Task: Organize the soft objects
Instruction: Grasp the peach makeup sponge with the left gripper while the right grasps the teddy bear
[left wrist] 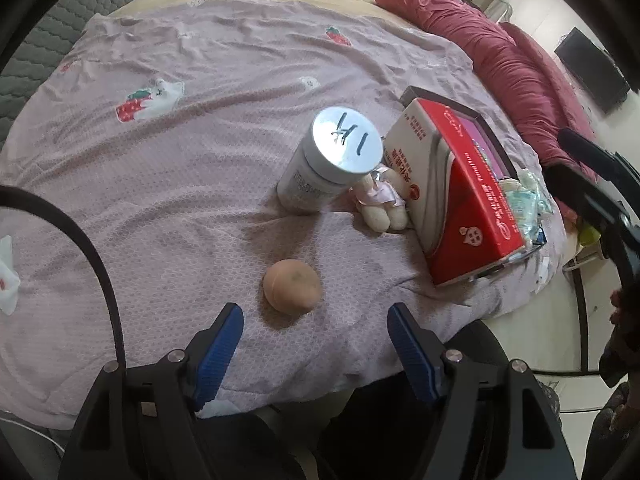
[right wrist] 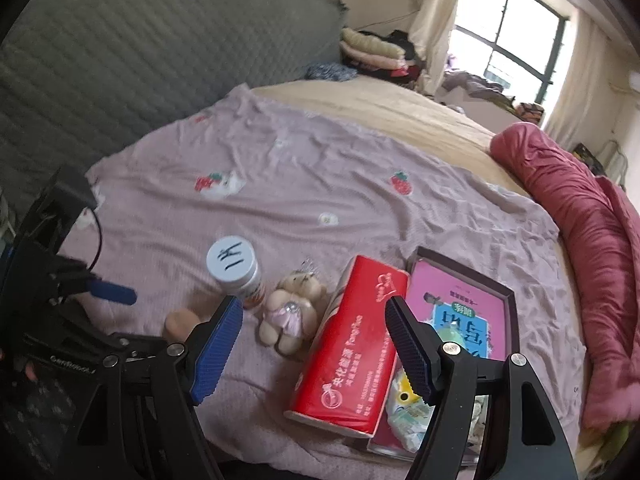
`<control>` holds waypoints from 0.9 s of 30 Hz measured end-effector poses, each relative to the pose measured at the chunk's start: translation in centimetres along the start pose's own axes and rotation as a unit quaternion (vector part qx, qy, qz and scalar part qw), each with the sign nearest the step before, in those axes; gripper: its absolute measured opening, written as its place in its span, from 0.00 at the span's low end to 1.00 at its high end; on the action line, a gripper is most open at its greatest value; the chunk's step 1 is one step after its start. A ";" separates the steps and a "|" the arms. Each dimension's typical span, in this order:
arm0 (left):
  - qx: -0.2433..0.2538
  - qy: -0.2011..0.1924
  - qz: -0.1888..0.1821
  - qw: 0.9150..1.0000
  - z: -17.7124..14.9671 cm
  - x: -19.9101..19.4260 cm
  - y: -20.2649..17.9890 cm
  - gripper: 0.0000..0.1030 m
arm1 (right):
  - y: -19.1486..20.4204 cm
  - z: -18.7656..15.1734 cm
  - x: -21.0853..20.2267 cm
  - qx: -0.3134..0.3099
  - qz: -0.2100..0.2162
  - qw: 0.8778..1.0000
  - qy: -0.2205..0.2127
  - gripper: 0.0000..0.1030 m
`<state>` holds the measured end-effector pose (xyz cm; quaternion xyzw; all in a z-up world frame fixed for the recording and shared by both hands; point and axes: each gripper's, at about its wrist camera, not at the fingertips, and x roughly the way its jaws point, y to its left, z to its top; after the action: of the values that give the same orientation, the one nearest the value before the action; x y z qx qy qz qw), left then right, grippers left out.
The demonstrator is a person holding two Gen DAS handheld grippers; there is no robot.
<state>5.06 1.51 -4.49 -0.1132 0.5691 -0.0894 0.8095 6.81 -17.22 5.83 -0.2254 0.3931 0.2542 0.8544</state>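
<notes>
A peach-coloured soft ball (left wrist: 292,286) lies on the pink strawberry-print sheet (left wrist: 192,168), just ahead of my open, empty left gripper (left wrist: 314,318). A small cream teddy bear (left wrist: 380,204) in a pink dress sits between a white bottle (left wrist: 324,168) with a silver lid and a red tissue pack (left wrist: 460,200). In the right wrist view my right gripper (right wrist: 314,312) is open and empty, above the tissue pack (right wrist: 348,344), with the bear (right wrist: 290,312) to its left. The ball (right wrist: 180,322) shows at the left, partly hidden by the left finger.
The tissue pack leans on a dark-framed shallow box (right wrist: 472,304) with a pink book and small packets (right wrist: 408,416). A rolled red quilt (right wrist: 580,240) lies along the right of the bed. A grey padded headboard (right wrist: 140,60) stands behind. The bed's edge is near both grippers.
</notes>
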 end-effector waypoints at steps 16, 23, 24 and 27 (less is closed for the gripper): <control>-0.029 0.035 -0.006 0.999 1.5 4.8 0.8 0.65 | 0.4 2.7 11.8 -0.131 0.086 0.977 0.144 0.73; -0.027 0.043 -0.007 0.999 1.7 5.7 1.1 0.55 | 0.6 5.0 17.2 -0.205 0.091 0.952 0.207 0.73; -0.028 0.045 -0.011 0.999 1.7 5.8 1.2 0.55 | 0.7 5.2 17.7 -0.212 0.095 0.949 0.212 0.73; -0.028 0.047 -0.014 0.998 1.7 5.9 1.1 0.55 | 1.0 5.9 19.4 -0.247 0.097 0.934 0.239 0.73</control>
<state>8.68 1.10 -9.62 -0.1397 0.6068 -0.0903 0.7773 20.36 -8.00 -6.19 -0.4442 0.5307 0.3638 0.6234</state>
